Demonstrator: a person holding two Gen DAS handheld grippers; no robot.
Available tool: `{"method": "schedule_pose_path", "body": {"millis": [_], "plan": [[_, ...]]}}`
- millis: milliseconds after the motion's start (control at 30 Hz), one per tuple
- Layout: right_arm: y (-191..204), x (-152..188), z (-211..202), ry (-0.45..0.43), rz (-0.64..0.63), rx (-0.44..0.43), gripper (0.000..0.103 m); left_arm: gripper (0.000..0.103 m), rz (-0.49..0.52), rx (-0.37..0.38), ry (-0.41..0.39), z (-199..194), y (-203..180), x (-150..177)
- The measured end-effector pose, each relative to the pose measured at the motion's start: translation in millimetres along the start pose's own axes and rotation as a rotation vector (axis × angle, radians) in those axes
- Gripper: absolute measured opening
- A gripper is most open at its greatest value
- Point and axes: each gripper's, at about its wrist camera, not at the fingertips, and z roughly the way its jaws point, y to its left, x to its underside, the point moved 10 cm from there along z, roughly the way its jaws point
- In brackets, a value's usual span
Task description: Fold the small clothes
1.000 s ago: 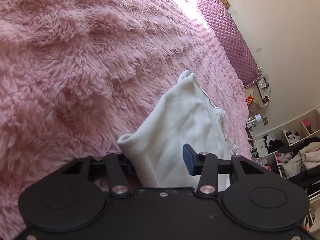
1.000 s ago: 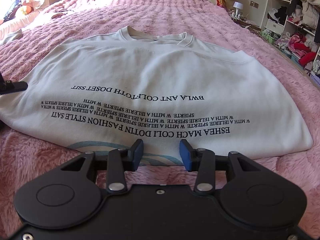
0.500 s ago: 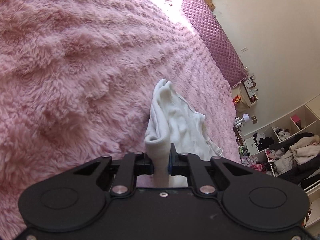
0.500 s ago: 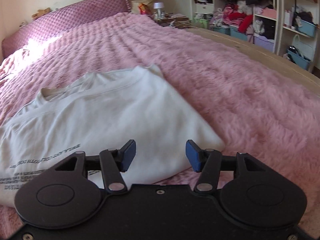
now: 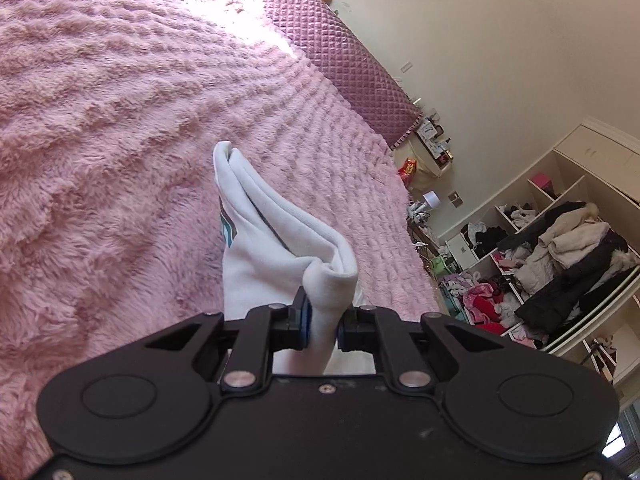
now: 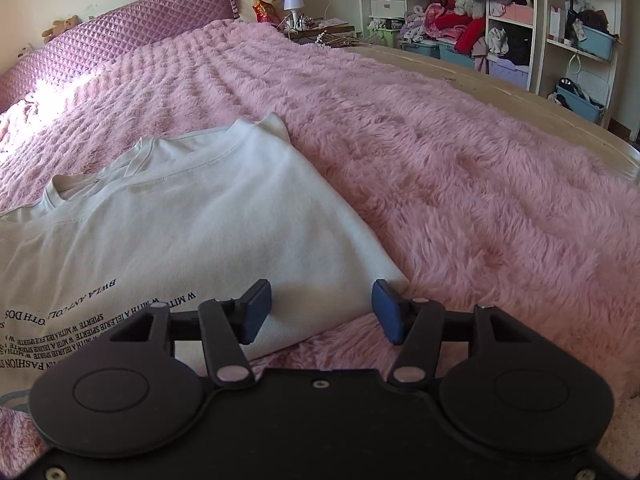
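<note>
While your left gripper (image 5: 320,322) pinched a bunched corner of the white T-shirt (image 5: 276,248), its jaws stood nearly together with the cloth squeezed between the blue pads; they had closed on that fabric within the last second. In the left wrist view the gathered shirt rose from the lower centre of the frame toward the middle, lifted off the pink fluffy bedspread (image 5: 120,128), with a scrap of teal print showing on its left fold.

Your right gripper (image 6: 322,310) held nothing: its jaws stood apart, having just been opening, and the blue pads framed the near right corner of the shirt at lower centre without pressing it. Whether the pads touched the cloth you could not tell.

Item, right wrist view: the T-shirt (image 6: 192,216) lay flat across the left half of the frame, collar toward the upper left, black lettering at the lower left edge.

Item: quilted purple headboard (image 6: 112,32) at upper left, with a small teddy bear (image 6: 60,26) on top of it.

Item: open shelves (image 6: 512,16) crammed with clothes at upper right.
</note>
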Motion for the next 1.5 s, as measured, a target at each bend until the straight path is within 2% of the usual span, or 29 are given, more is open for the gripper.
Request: {"method": "schedule_pose_path", "body": {"millis": [167, 267, 367, 433, 533, 600, 667, 733, 767, 833, 867, 967, 1100, 1200, 1267, 1367, 1400, 1433, 1467, 1500], "plan": [[-3.7, -3.8, -3.1, 0.036, 0.007, -0.039, 0.058, 0.009, 0.078, 0.144, 0.082, 27.4, -67.8, 28.0], [-13.4, -8.8, -5.1, 0.057, 0.013, -0.042, 0.058, 0.009, 0.156, 0.247, 0.170, 56.8, -119.1, 61.8], [-31.0, -15.5, -9.4, 0.065, 0.056, -0.034, 0.058, 0.009, 0.168, 0.308, 0.271, 91.3, -145.9, 104.0], [-40.3, -17.8, -11.7, 0.068, 0.064, -0.031, 0.058, 0.009, 0.180, 0.307, 0.360, 119.8, -149.5, 145.0], [-50.7, -18.9, -16.8, 0.060, 0.052, -0.015, 0.058, 0.011, 0.197, 0.248, 0.529, 157.6, -133.1, 211.9], [-56.0, -18.8, -19.6, 0.052, 0.065, -0.019, 0.058, 0.013, 0.264, 0.189, 0.569, 173.0, -119.9, 239.8], [-57.1, -19.2, -20.8, 0.050, 0.082, -0.041, 0.058, 0.020, 0.225, 0.203, 0.586, 176.2, -117.2, 238.3], [-55.0, -19.7, -21.5, 0.044, 0.099, -0.074, 0.058, 0.047, 0.133, 0.244, 0.628, 169.6, -123.8, 222.9], [-51.7, -21.2, -21.3, 0.038, 0.108, -0.097, 0.058, 0.047, 0.118, 0.252, 0.614, 162.9, -126.5, 211.5], [-46.9, -23.6, -23.5, 0.014, 0.120, -0.126, 0.058, 0.053, 0.168, 0.259, 0.537, 143.2, -131.9, 184.4], [-44.8, -25.3, -25.7, -0.008, 0.128, -0.142, 0.058, 0.055, 0.187, 0.250, 0.489, 128.1, -129.0, 167.1], [-35.6, -25.0, -26.8, -0.012, 0.152, -0.217, 0.058, 0.059, 0.188, 0.196, 0.429, 102.5, -103.4, 138.2], [-26.6, -19.3, -13.1, 0.024, 0.180, -0.255, 0.058, 0.059, 0.145, 0.034, 0.419, 82.7, -36.6, 127.1], [-21.2, -20.2, -2.0, 0.029, 0.191, -0.272, 0.058, 0.059, 0.083, -0.016, 0.445, 79.1, -2.7, 132.1], [-18.9, -21.1, 4.4, 0.037, 0.219, -0.285, 0.057, 0.059, 0.073, -0.032, 0.473, 81.6, 6.3, 138.8], [-17.0, -23.4, 13.1, 0.044, 0.247, -0.295, 0.049, 0.059, 0.072, -0.040, 0.513, 88.5, 9.7, 152.9], [-17.1, -23.5, 15.6, 0.048, 0.244, -0.286, 0.043, 0.059, 0.075, -0.035, 0.517, 89.7, 8.9, 154.4], [-16.9, -23.9, 17.4, 0.047, 0.240, -0.276, 0.029, 0.059, 0.077, -0.035, 0.522, 91.7, 7.3, 155.7], [-16.1, -24.7, 17.9, 0.046, 0.234, -0.276, 0.020, 0.059, 0.075, -0.039, 0.525, 93.6, 4.9, 156.8], [-15.0, -26.8, 14.9, 0.039, 0.227, -0.283, 0.004, 0.059, 0.075, -0.037, 0.529, 92.8, 2.5, 156.7]]}}
